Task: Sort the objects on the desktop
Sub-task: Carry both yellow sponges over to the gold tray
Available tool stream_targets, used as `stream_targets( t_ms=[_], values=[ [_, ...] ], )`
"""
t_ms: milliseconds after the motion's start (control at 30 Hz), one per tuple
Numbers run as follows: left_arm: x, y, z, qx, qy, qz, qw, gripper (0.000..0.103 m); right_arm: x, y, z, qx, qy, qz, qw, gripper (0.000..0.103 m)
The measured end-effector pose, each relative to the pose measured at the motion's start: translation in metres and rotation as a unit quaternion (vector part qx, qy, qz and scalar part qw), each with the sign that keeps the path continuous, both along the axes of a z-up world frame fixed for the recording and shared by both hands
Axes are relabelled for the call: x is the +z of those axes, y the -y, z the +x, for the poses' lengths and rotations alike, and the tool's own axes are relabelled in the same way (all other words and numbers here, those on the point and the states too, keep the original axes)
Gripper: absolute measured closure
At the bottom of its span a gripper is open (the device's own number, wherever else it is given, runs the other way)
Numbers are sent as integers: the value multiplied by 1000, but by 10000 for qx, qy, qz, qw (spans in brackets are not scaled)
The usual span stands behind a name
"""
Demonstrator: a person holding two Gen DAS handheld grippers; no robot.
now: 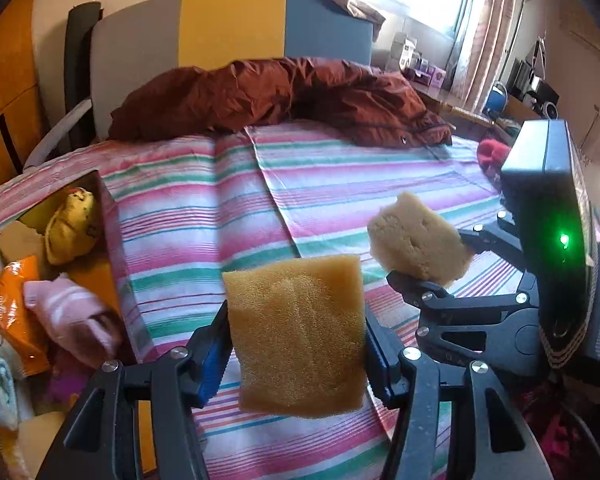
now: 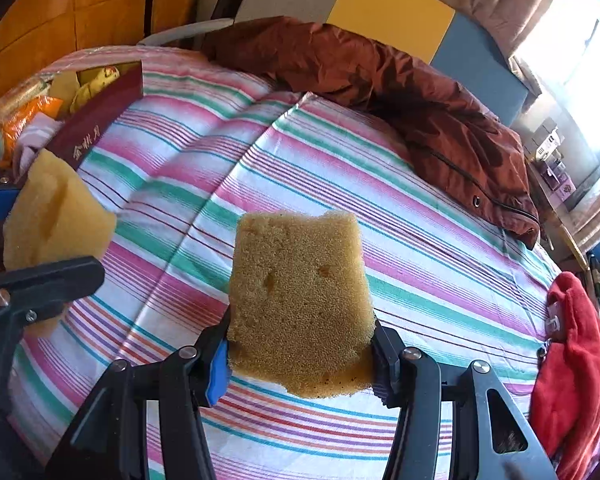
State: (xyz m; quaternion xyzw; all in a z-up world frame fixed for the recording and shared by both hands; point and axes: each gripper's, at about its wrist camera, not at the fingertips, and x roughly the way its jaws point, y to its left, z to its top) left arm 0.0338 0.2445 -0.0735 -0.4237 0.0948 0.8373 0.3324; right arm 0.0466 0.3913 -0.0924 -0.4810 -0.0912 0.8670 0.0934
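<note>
bed: striped sheet [image 1: 320, 184] fills both views, bare across the middle; brown jacket [image 1: 284, 96] bunched at the far end, red cloth [image 2: 576, 352] off at the right edge.
box: open box [image 1: 108, 216] at the left edge of the sheet, already holding a yellow toy [image 1: 72, 228], an orange packet [image 1: 16, 312] and a pink sock [image 1: 72, 320]. I read it as the drop spot.
left gripper: left gripper [image 1: 296, 340] clamped on the flat yellow sponge [image 1: 300, 336], both pads pressed into its sides, sponge clear of the sheet.
right gripper: right gripper [image 2: 300, 344] clamped on the brown sponge [image 2: 300, 300], squeezed low down, most of it sticking out past the fingertips, long axis along the fingers.
key relation: box lies left of both grippers; left gripper sits between it and the right one, so I judge the left sponge nearer.
next: I'd swing left first, then bring the right across without clipping it.
risk: grippers are close together; sponges could bump.
</note>
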Motion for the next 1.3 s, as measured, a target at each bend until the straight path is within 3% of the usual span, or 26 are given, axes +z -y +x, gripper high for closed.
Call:
stream_targets(
  t_ms=[600, 1300],
  values=[
    [58, 82, -7, 852, -776, 229, 9931, 44, 44, 48, -5, 31, -653, -453, 9968, 47],
    [47, 182, -37, 2103, -836, 54, 9740, 44, 72, 148, -53, 828, -1008, -1314, 9827, 47]
  ],
)
